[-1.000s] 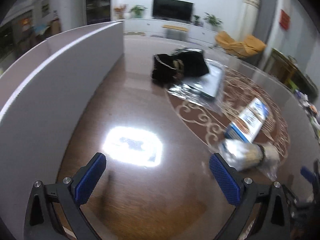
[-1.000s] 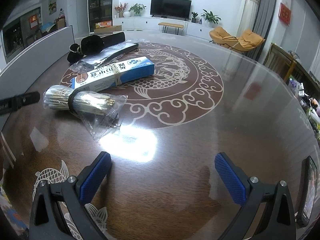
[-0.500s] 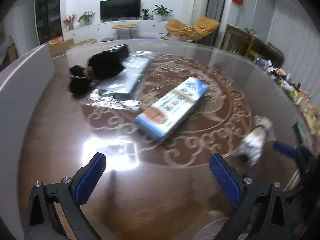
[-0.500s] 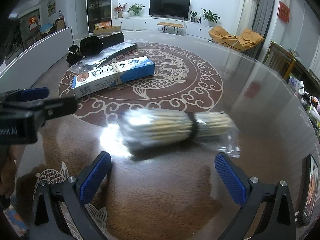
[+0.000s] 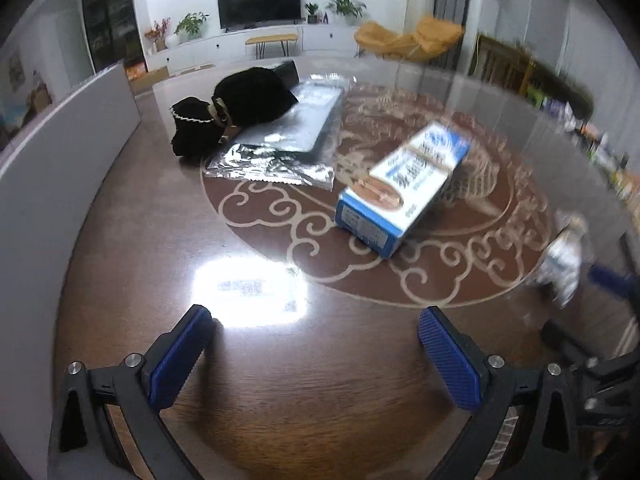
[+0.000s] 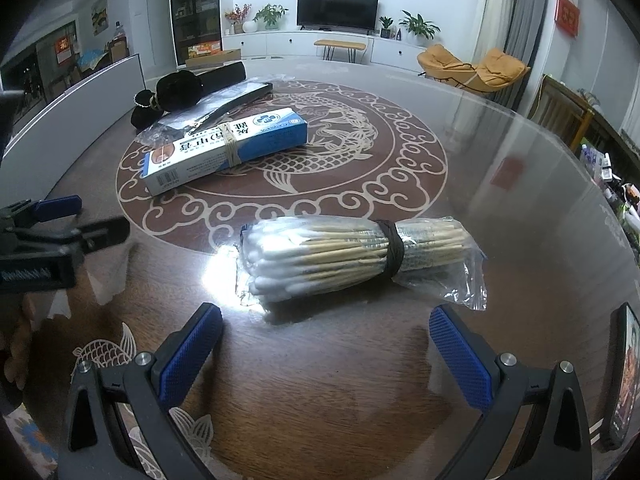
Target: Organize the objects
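A clear bag of cotton swabs (image 6: pixel 352 258) bound with a black band lies on the table just ahead of my open, empty right gripper (image 6: pixel 326 354); it shows blurred at the right edge of the left wrist view (image 5: pixel 564 258). A blue and white box (image 6: pixel 226 148) (image 5: pixel 404 184) with a rubber band lies on the round carpet-pattern inlay. Behind it lie a silver foil packet (image 5: pixel 292 136) (image 6: pixel 216 110) and a black pouch with a bead chain (image 5: pixel 236 110) (image 6: pixel 172 94). My left gripper (image 5: pixel 316 354) is open and empty; it appears at the left of the right wrist view (image 6: pixel 56 216).
A grey-white panel (image 5: pixel 52 168) (image 6: pixel 76 108) stands along the table's left side. A phone (image 6: pixel 622 376) lies at the right table edge. The glossy brown table (image 5: pixel 280 380) has a bright light reflection. Chairs and shelves stand beyond the far edge.
The swab bag moved from the left beside the box to the table in front of my right gripper. The left gripper swung right, away from the panel, and stands apart from the bag.
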`<action>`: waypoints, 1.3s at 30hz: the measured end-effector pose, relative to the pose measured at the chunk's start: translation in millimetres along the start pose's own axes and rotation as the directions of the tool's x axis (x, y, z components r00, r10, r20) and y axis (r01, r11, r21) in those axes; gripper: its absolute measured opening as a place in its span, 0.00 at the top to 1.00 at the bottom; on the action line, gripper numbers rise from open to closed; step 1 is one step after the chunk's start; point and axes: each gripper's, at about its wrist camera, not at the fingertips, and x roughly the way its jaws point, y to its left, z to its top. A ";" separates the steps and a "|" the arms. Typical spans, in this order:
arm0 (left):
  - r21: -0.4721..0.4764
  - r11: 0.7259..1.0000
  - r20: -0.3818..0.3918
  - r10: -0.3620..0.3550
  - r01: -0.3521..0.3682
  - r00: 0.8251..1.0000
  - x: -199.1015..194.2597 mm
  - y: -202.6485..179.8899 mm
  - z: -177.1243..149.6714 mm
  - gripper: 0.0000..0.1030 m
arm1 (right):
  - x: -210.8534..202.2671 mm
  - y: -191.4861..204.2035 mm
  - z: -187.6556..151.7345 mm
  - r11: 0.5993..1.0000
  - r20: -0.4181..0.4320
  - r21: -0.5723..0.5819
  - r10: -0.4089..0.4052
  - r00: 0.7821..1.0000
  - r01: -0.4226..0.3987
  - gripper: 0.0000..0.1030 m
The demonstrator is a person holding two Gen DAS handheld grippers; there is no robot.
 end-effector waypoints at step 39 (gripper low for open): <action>-0.008 1.000 -0.001 0.003 -0.003 1.000 7.3 0.5 11.2 0.00 | 2.9 -3.7 1.0 0.999 -0.014 0.027 0.023 1.000 -0.023 0.00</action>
